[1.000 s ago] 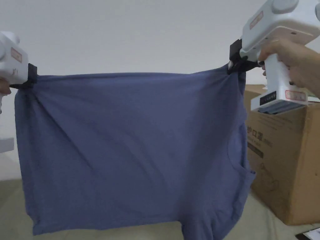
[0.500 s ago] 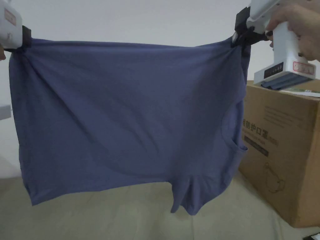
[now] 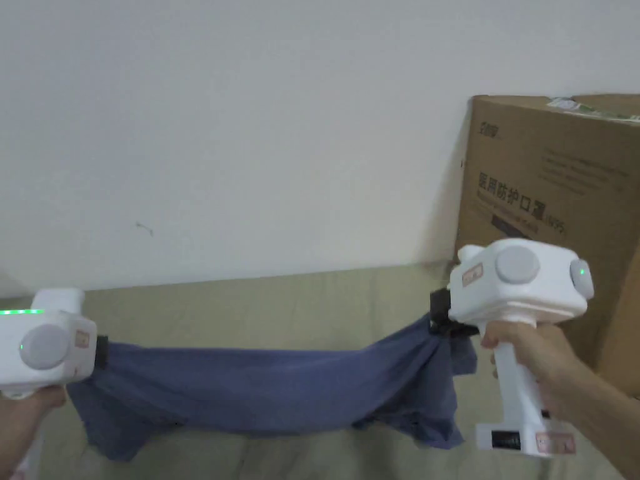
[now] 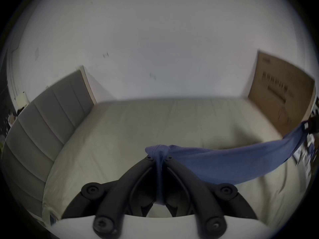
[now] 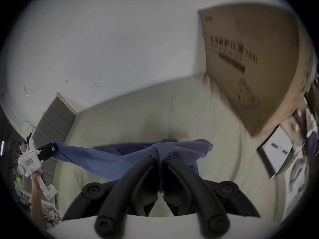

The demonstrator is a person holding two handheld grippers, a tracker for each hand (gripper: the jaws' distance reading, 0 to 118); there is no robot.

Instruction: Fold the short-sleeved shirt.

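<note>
Head view: blue shirt (image 3: 269, 394) strung low over bed (image 3: 281, 294), left gripper (image 4: 159, 158) and right gripper (image 5: 159, 154) jaws each clamping an end. Unfolded; folding remains.

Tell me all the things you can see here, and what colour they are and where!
shirt: one, blue, stretched between the two grippers, sagging low over the bed
bed: one, beige, under the shirt
headboard: one, grey, padded, at the bed's left end
cardboard box: one, brown, on the right by the wall
wall: white, behind the bed
left gripper: white with black jaws, clamped on the shirt
right gripper: white with black jaws, clamped on the shirt
hand: holding the right gripper
</note>
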